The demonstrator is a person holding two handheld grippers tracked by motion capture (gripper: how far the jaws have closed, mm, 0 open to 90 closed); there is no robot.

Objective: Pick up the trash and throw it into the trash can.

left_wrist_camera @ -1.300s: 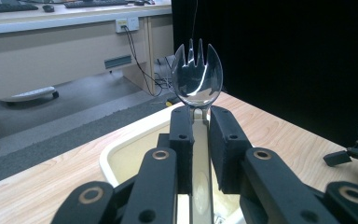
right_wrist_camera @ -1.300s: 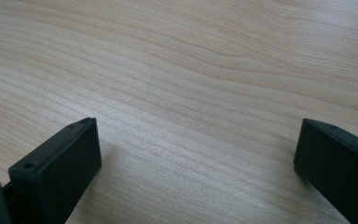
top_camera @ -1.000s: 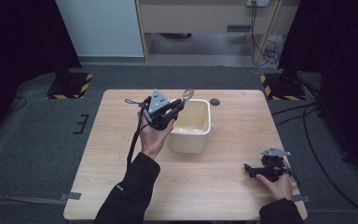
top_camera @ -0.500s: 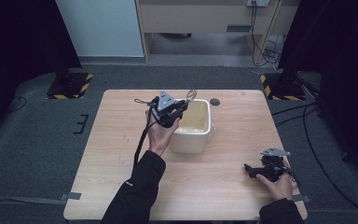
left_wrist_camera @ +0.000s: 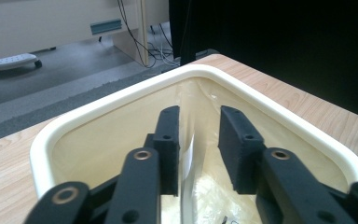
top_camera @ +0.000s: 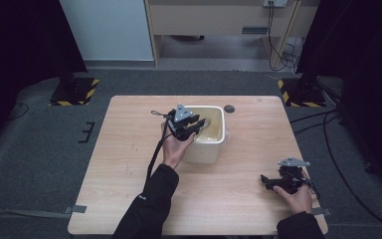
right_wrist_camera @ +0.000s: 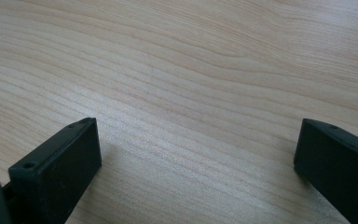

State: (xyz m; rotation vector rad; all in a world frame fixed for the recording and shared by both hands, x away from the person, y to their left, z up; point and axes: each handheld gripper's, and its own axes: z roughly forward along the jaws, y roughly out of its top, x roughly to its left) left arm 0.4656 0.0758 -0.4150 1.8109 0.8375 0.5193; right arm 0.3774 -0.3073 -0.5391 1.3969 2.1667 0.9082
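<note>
From the high view, the left tool (top_camera: 193, 128) hangs over the near-left rim of a cream bin (top_camera: 218, 145) standing at the middle of the wooden worktop (top_camera: 129, 149), its jaws reaching in over the opening; a small dark disc (top_camera: 229, 108) lies on the worktop just beyond the bin. The right tool (top_camera: 268, 180) rests low on the worktop, well to the right of and nearer than the bin, held by the right hand (top_camera: 298, 197). In the left gripper view, the left tool's jaws stand a little apart with nothing between them, poised above the bin's (left_wrist_camera: 121, 95) plastic-lined inside. In the right gripper view, the right tool's jaws are spread wide over bare wood.
</note>
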